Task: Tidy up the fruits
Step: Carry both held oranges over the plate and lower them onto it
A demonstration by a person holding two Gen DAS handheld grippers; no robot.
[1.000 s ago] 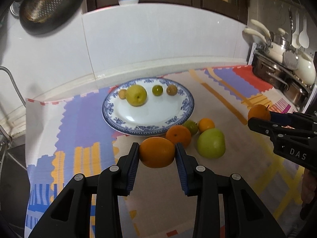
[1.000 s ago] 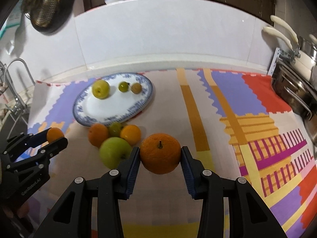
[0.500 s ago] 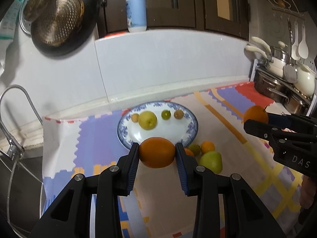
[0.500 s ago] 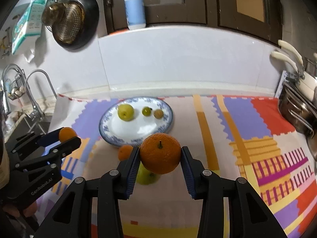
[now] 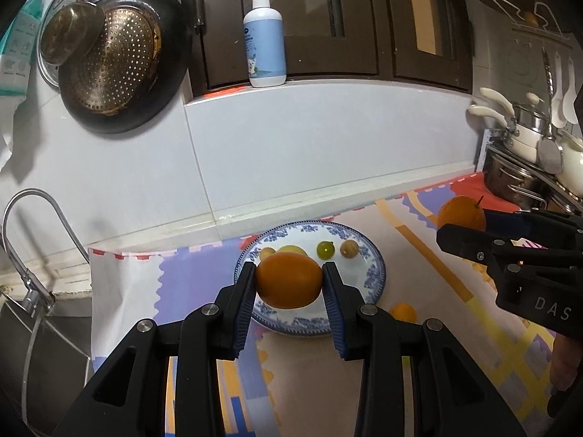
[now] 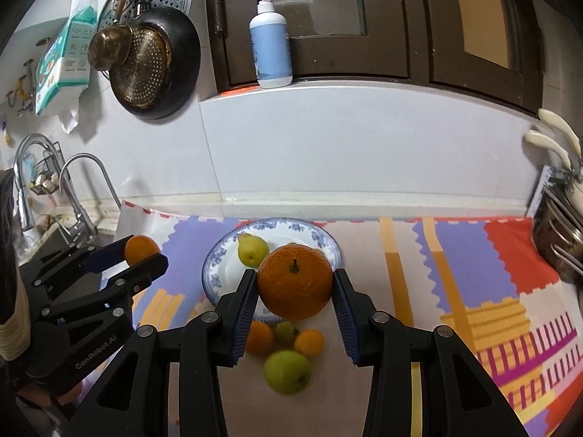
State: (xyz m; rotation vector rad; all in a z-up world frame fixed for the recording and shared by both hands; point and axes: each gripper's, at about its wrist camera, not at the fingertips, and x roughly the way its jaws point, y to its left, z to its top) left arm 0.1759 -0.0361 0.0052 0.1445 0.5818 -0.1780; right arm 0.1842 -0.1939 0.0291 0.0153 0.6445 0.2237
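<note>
My left gripper (image 5: 288, 286) is shut on a smooth orange (image 5: 289, 280) and holds it high above the blue-and-white plate (image 5: 375, 273). My right gripper (image 6: 294, 287) is shut on a larger stemmed orange (image 6: 295, 282), also held high over the plate (image 6: 211, 273). The plate carries a yellow-green pear (image 6: 251, 249) and small fruits (image 5: 325, 249). On the mat in front of the plate lie a green apple (image 6: 288, 371), two small oranges (image 6: 309, 342) and a small green fruit (image 6: 286, 332). Each gripper shows in the other's view, the left (image 6: 145, 255) and the right (image 5: 462, 225).
A patterned mat (image 6: 455, 255) covers the counter. A sink with taps (image 6: 76, 196) lies at the left. Pots and a rack (image 5: 524, 167) stand at the right. A pan and strainer (image 5: 113, 62) hang on the wall, with a soap bottle (image 5: 264, 40) on the ledge.
Both grippers have risen and tilted up with their oranges still held, so the plate and loose fruits look smaller and lower, and more wall and cabinets show.
</note>
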